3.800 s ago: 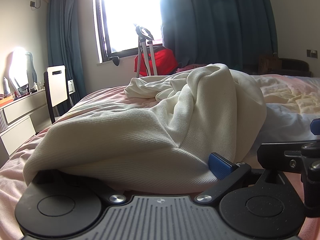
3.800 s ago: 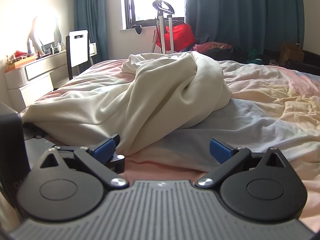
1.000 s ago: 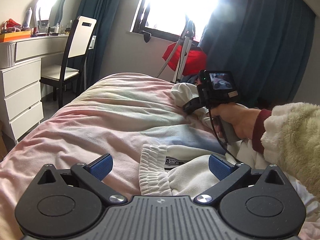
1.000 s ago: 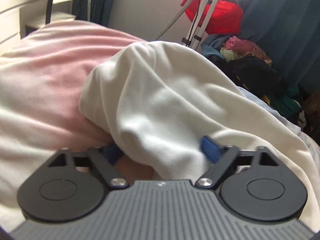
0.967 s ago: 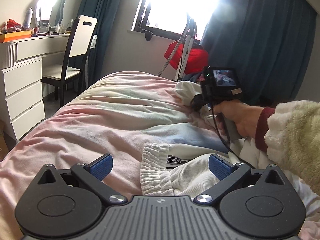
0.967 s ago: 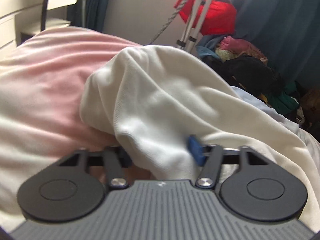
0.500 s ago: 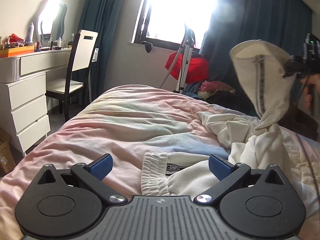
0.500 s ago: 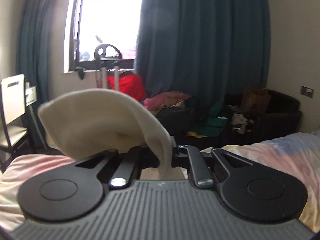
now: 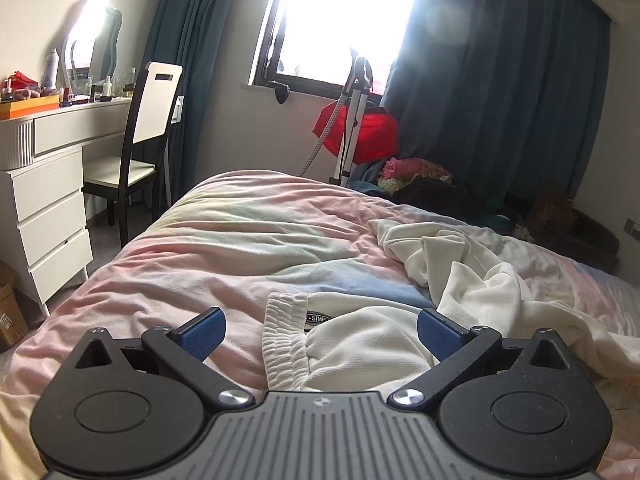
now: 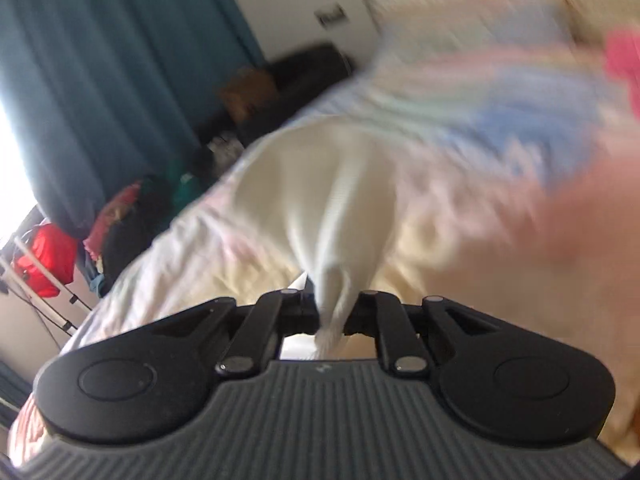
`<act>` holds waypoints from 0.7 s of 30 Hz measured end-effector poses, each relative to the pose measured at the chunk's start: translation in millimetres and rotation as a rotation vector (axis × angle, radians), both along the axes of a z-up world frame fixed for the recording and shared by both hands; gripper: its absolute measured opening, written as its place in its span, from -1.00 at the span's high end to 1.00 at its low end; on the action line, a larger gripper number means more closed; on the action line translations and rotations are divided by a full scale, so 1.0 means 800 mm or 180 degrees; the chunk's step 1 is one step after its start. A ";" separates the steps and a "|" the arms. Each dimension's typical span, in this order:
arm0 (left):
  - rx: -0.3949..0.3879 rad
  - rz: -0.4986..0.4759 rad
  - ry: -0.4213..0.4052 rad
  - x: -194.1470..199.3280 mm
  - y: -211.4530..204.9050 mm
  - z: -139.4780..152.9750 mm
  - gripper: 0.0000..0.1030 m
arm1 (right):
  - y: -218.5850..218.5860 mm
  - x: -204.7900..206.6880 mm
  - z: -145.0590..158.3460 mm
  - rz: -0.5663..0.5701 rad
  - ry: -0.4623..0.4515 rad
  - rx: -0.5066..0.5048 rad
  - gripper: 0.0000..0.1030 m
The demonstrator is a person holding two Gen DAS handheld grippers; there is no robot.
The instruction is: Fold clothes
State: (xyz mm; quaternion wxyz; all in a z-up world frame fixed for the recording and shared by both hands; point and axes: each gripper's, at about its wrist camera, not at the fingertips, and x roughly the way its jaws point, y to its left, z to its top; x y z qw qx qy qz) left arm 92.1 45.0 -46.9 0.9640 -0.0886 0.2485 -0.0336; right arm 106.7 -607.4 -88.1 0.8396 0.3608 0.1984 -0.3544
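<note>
While the left wrist view is looking along the bed [image 9: 248, 240], the left claw [image 9: 320, 330] is sitting at the bottom middle of the frame with its blue pads [image 9: 202, 330] spread wide apart and gripping nothing. Cream trousers [image 9: 360, 340] are lying crumpled on the pastel bedding in the lower middle and right of the frame, and their ribbed waistband [image 9: 282, 336] is sitting between the two pads without touching either. More of the cream cloth is bunching up toward the middle right. A white counter with drawers [image 9: 44, 200] is standing at the left edge, with bottles and an orange box on top, and a chair [image 9: 140, 148] is standing just beside it. A bright window [image 9: 344, 20] is filling the upper middle, teal curtains [image 9: 500, 100] are hanging on both sides of it, and a red bag [image 9: 360, 134] is hanging on a stand below it. A heap of clothes [image 9: 420, 176] is lying at the foot of the right curtain.

In the right wrist view, which is tilted and blurred by motion, the right claw [image 10: 332, 316] is sitting in the lower middle with its fingers closed tight on a fold of the trousers [image 10: 332, 208]. The cloth is stretching from the pinch up into the centre of the frame, over the bed [image 10: 500, 120]. The curtains [image 10: 100, 60] are filling the upper left, and the red bag [image 10: 44, 260] is showing at the left edge.
</note>
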 end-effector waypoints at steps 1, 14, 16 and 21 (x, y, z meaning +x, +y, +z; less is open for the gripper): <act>0.0005 0.0004 0.0033 -0.002 0.000 -0.001 -0.99 | -0.003 -0.010 -0.025 -0.0028 0.0015 0.0150 0.76; -0.0233 0.0057 0.0193 0.017 0.008 0.001 -0.99 | 0.078 -0.079 -0.047 0.0343 -0.0136 0.0466 -0.76; -0.0458 0.0093 0.0389 0.041 0.021 -0.003 -0.99 | 0.095 -0.089 -0.039 0.0409 -0.0222 0.0564 -0.76; -0.0685 0.0021 0.0910 0.119 0.046 -0.027 -0.95 | 0.159 -0.082 -0.034 0.0698 -0.0321 0.0372 -0.76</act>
